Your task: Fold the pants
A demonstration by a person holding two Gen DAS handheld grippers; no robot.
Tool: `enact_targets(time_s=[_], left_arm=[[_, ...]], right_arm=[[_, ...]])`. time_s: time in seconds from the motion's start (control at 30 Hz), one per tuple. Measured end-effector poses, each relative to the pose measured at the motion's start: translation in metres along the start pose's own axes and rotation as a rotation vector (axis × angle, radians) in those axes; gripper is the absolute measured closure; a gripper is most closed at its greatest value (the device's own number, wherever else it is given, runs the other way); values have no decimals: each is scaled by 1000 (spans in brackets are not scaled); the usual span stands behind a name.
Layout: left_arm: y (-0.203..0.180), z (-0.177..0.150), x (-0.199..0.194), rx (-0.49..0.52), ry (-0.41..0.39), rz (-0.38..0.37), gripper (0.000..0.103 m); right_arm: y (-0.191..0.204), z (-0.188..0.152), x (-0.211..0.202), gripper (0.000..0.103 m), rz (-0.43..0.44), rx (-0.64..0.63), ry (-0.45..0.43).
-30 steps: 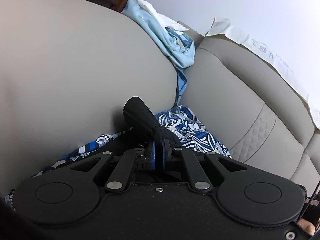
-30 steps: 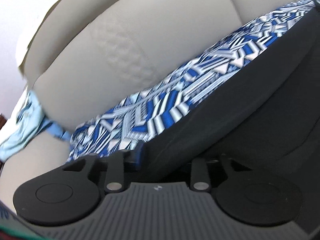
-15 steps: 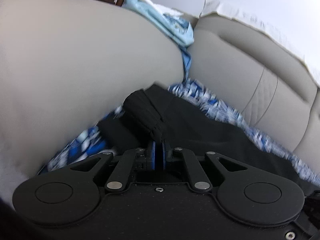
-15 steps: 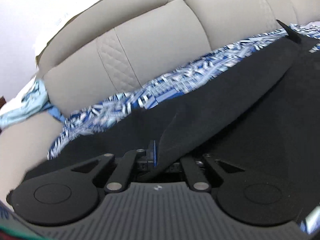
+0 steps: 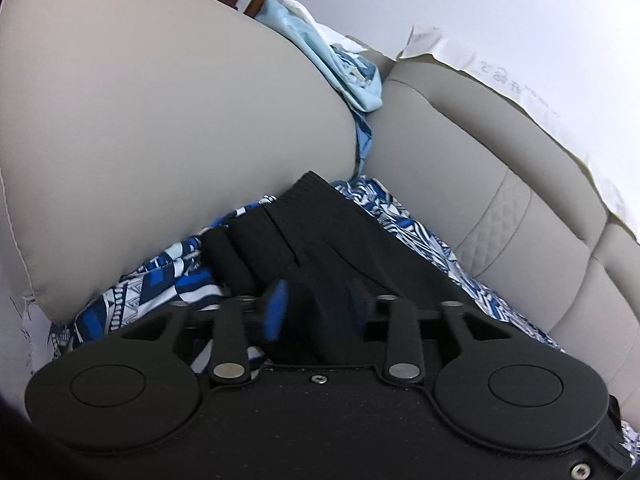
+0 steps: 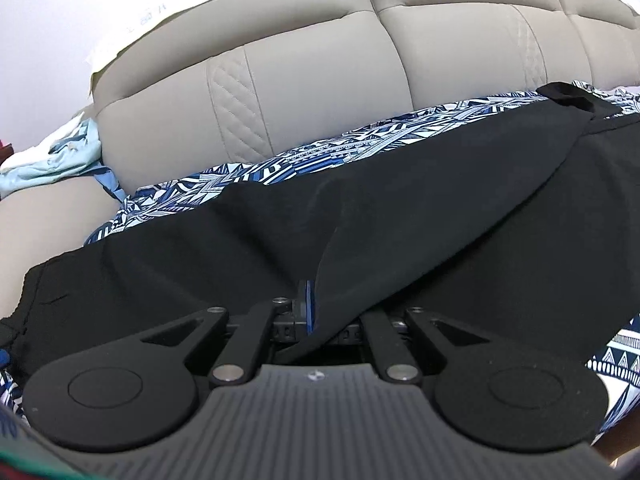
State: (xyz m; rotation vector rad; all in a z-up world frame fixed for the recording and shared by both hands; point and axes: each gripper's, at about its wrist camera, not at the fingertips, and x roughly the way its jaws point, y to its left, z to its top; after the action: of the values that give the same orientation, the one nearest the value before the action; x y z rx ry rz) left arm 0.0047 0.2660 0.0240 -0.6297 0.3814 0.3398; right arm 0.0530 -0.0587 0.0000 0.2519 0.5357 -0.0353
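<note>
The left claw (image 5: 316,304) stands with its blue-padded fingers (image 5: 276,308) spread apart, gripping nothing; the ribbed waistband end of the black fabric pants (image 5: 320,232) lies between and just ahead of them. The pants rest on a blue-and-white geometric-patterned cloth (image 5: 160,284) spread over the seat of a beige leather sofa (image 5: 160,120), close to the padded armrest. Past the armrest, a crumpled light blue garment (image 5: 340,76) hangs in the gap between armrest and backrest.

The right claw (image 6: 320,312) is clamped on a raised fold of the black pants (image 6: 400,224); one blue pad (image 6: 308,304) shows at the left of the pinched cloth, the other is hidden by it. From the fold the pants stretch flat to both sides across the patterned cloth (image 6: 360,144), one leg end reaching the far right near the backrest. Behind runs the quilted sofa backrest (image 6: 320,72), with the light blue garment (image 6: 60,152) at far left.
</note>
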Motion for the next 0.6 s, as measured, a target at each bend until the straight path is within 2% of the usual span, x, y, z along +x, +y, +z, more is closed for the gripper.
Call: enact_targets(time_s=[0.1,0.17,0.23,0.3,0.47,0.6], left_arm=[[2,5,9,-26,-9,29,63],[1,8,18,-29,14,36,55],[1,9,28,-39,43,60,53],[4,8,29,-68,43,53,49],[4,8,35,-129,21,3,22],[-3,7,44,-124,-4,13,15]], right_arm=[[-2,-3,-3,96,6,-20,-2],[-1,-4,-3,96,7,-30,-4],[0,-5,-3,96,7,-40,-6],[0,-5,-4,95,7,-47,-8],[0,-7,-4,95,9,-59,-14],[0,-8,-4,94,10,-72,-20]])
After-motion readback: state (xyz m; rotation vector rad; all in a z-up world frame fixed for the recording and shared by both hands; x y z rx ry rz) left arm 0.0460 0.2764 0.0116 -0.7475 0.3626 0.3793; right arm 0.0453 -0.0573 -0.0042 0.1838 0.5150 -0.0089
